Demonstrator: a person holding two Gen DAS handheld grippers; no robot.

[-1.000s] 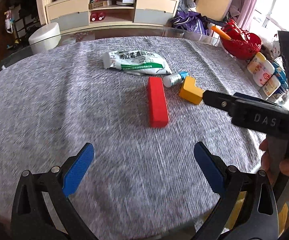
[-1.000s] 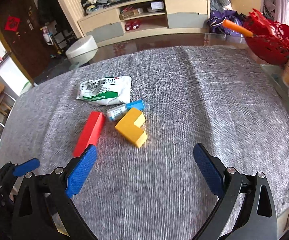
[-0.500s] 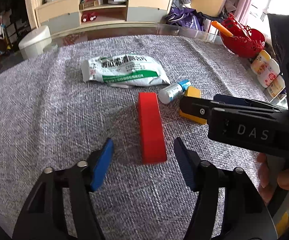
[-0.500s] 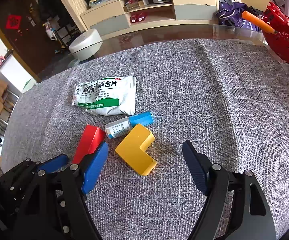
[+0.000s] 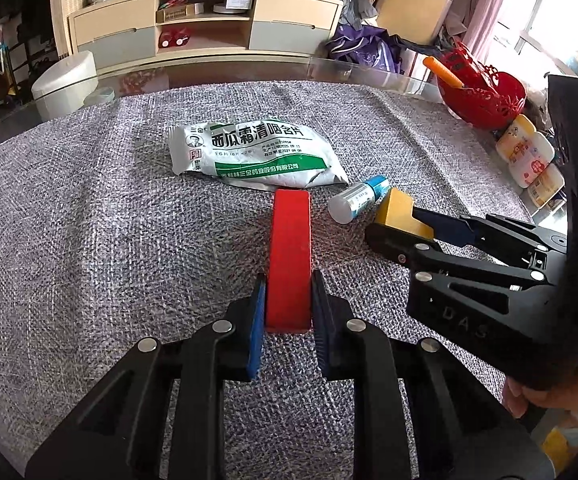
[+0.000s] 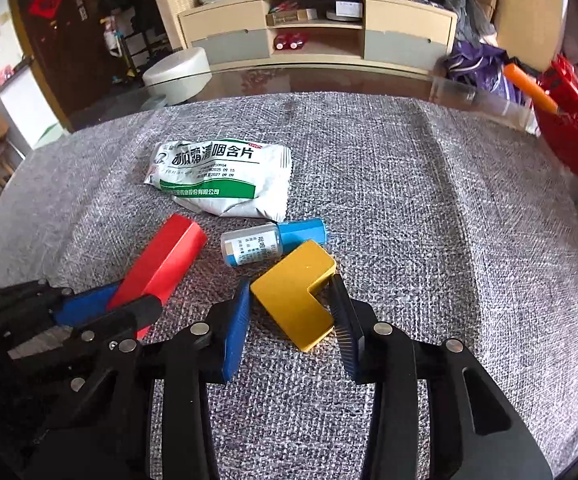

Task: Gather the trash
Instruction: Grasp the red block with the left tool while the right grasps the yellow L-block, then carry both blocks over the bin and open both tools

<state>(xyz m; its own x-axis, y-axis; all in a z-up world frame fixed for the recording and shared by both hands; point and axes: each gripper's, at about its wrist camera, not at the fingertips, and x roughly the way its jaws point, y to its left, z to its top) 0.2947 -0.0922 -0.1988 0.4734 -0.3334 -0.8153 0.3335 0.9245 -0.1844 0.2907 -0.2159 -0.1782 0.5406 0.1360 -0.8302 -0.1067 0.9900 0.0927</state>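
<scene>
A long red block [image 5: 290, 248] lies on the grey cloth; my left gripper [image 5: 287, 284] is shut on its near end. It also shows in the right wrist view [image 6: 161, 260]. My right gripper [image 6: 289, 292] is shut on a yellow L-shaped block [image 6: 293, 296], also seen in the left wrist view [image 5: 399, 212]. A small bottle with a blue cap [image 6: 273, 240] lies just beyond the yellow block. A white and green medicine packet [image 5: 255, 154] lies farther back, also in the right wrist view [image 6: 221, 176].
A red basket [image 5: 485, 98] with an orange stick and small yellow-white bottles [image 5: 527, 156] stand at the table's right edge. A glass table rim [image 6: 329, 80] lies beyond the cloth. A cabinet and white stool stand behind.
Both grippers moved forward and closed: the left onto the red block, the right onto the yellow block. They were open one second ago.
</scene>
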